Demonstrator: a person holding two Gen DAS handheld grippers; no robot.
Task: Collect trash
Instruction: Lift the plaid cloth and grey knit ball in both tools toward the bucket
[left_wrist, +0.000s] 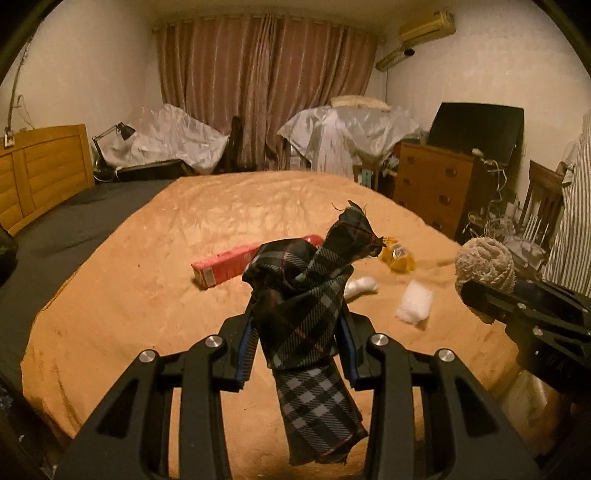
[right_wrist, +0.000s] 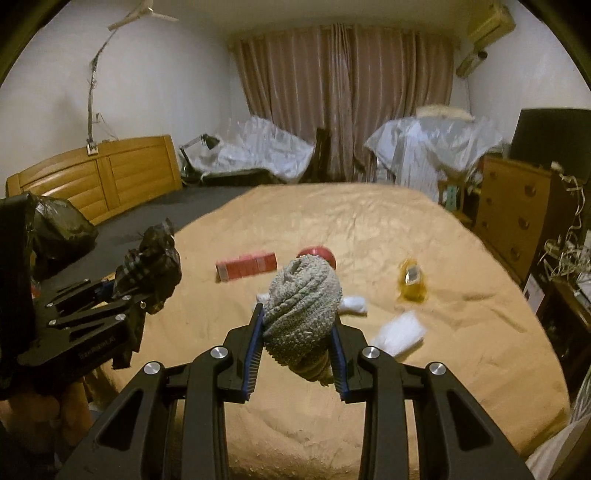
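My left gripper (left_wrist: 299, 332) clamps plaid cloth (left_wrist: 306, 314), right gripper (right_wrist: 297, 343) clamps knit rag (right_wrist: 303, 306) — both lifted off bed (left_wrist: 147, 277); next, prob. carry to black trash bag (right_wrist: 62, 229).

Setting: you are in a home bedroom. Fixtures: a bed (left_wrist: 110, 295) with tan cover and wooden headboard (left_wrist: 40, 173); drawn floor-length curtains (left_wrist: 266, 88); a wooden chest of drawers (left_wrist: 432, 184); a desk lamp (left_wrist: 114, 136); a wall air conditioner (left_wrist: 426, 26).
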